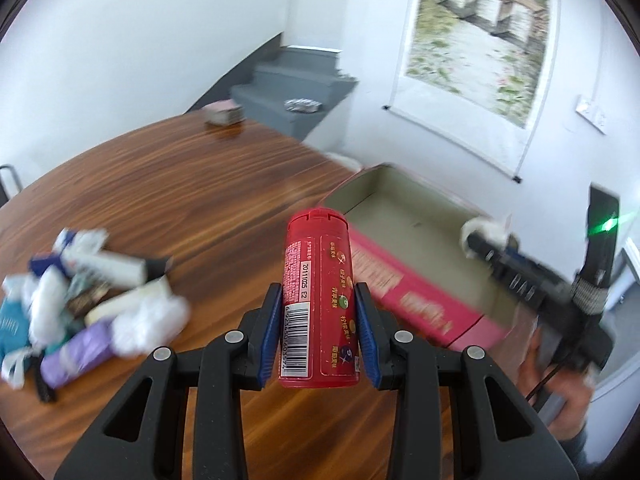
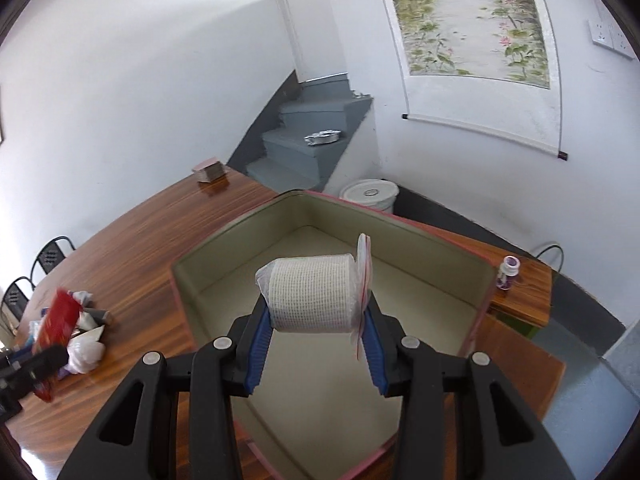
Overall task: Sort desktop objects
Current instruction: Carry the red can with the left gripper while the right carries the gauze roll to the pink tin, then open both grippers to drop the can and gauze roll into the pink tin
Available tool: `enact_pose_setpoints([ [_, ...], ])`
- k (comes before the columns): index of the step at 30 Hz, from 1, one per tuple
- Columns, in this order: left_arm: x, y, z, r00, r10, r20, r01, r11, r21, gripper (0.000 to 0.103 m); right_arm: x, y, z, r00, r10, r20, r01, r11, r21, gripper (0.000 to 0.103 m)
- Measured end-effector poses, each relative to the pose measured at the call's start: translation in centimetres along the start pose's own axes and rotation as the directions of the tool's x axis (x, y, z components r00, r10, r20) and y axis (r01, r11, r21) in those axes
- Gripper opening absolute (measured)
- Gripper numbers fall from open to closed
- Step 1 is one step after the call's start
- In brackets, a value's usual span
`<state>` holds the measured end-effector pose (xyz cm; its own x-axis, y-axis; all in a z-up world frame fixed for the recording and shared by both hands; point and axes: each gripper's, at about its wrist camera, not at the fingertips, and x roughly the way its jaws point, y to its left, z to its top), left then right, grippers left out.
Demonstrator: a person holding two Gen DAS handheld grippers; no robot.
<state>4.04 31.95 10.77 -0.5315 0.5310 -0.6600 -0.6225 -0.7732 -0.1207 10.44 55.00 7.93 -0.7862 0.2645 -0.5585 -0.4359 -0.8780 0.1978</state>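
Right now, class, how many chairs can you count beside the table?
2, both at the left edge of the right wrist view: one black chair, another nearer. Others may be hidden.

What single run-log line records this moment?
left gripper: shut on red plastic bottle | right gripper: shut on white gauze roll above open pink box | box empty

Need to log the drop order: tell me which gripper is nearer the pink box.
Right. The right gripper hangs over the pink box; the left gripper is beside it, above the table.
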Motion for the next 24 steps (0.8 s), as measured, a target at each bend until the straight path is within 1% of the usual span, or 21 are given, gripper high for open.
enact_pose_setpoints([
  [4, 1.9, -2.4, 2.5, 0.999, -0.043, 0.019, 0.042, 0.998, 0.046, 0.038, 0.2, -1.5, -0.1, 1.0, 0.003, -0.012, -0.002, 0.999, 0.034, 0.046],
  [7, 3.6, -3.5, 3.6, 0.997, -0.078, 0.007, 0.078, 0.995, 0.055, 0.038, 0.2, -2.6, -0.5, 1.0, 0.009, -0.024, -0.008, 0.998, 0.063, 0.046],
  [10, 5.2, -4.6, 4.4, 0.993, -0.119, -0.014, 0.12, 0.991, 0.055, 0.038, 0.4, -2.8, -0.3, 1.0, 0.012, -0.028, -0.01, 0.998, 0.063, 0.048],
  [13, 6.4, -5.5, 5.1, 0.991, -0.131, -0.02, 0.132, 0.989, 0.059, 0.038, -0.2, -3.0, -0.2, 1.0, 0.0, -0.003, 0.0, 0.999, 0.042, 0.06],
  [14, 6.8, -5.8, 5.4, 0.99, -0.136, -0.019, 0.137, 0.989, 0.063, 0.038, -0.6, -2.9, -0.1, 1.0, -0.009, 0.015, 0.009, 0.999, 0.035, 0.069],
  [15, 7.1, -6.1, 5.6, 0.991, -0.134, -0.018, 0.135, 0.989, 0.065, 0.038, -0.9, -2.9, -0.2, 0.999, -0.015, 0.028, 0.014, 0.999, 0.032, 0.081],
  [16, 7.3, -6.3, 5.7, 0.991, -0.13, -0.018, 0.131, 0.989, 0.065, 0.038, -1.2, -2.9, -0.2, 0.999, -0.022, 0.044, 0.02, 0.999, 0.031, 0.083],
  [19, 8.3, -6.5, 5.9, 0.991, -0.131, -0.04, 0.134, 0.989, 0.061, 0.039, -1.5, -2.6, -0.1, 0.997, -0.041, 0.071, 0.039, 0.999, 0.023, 0.083],
  [20, 8.8, -6.5, 5.9, 0.99, -0.135, -0.052, 0.137, 0.989, 0.052, 0.044, -1.5, -2.6, -0.2, 0.996, -0.039, 0.074, 0.038, 0.999, 0.023, 0.083],
  [21, 9.1, -6.4, 5.8, 0.989, -0.137, -0.06, 0.14, 0.989, 0.045, 0.052, -1.4, -2.6, -0.2, 0.997, -0.038, 0.074, 0.037, 0.999, 0.025, 0.083],
  [22, 9.2, -6.3, 5.6, 0.988, -0.14, -0.064, 0.143, 0.989, 0.038, 0.055, -1.4, -2.5, -0.2, 0.997, -0.037, 0.072, 0.035, 0.999, 0.027, 0.083],
  [24, 9.1, -6.3, 5.4, 0.989, -0.133, -0.066, 0.135, 0.99, 0.036, 0.056, -1.4, -2.7, -0.3, 0.997, -0.03, 0.068, 0.028, 0.999, 0.035, 0.083],
])
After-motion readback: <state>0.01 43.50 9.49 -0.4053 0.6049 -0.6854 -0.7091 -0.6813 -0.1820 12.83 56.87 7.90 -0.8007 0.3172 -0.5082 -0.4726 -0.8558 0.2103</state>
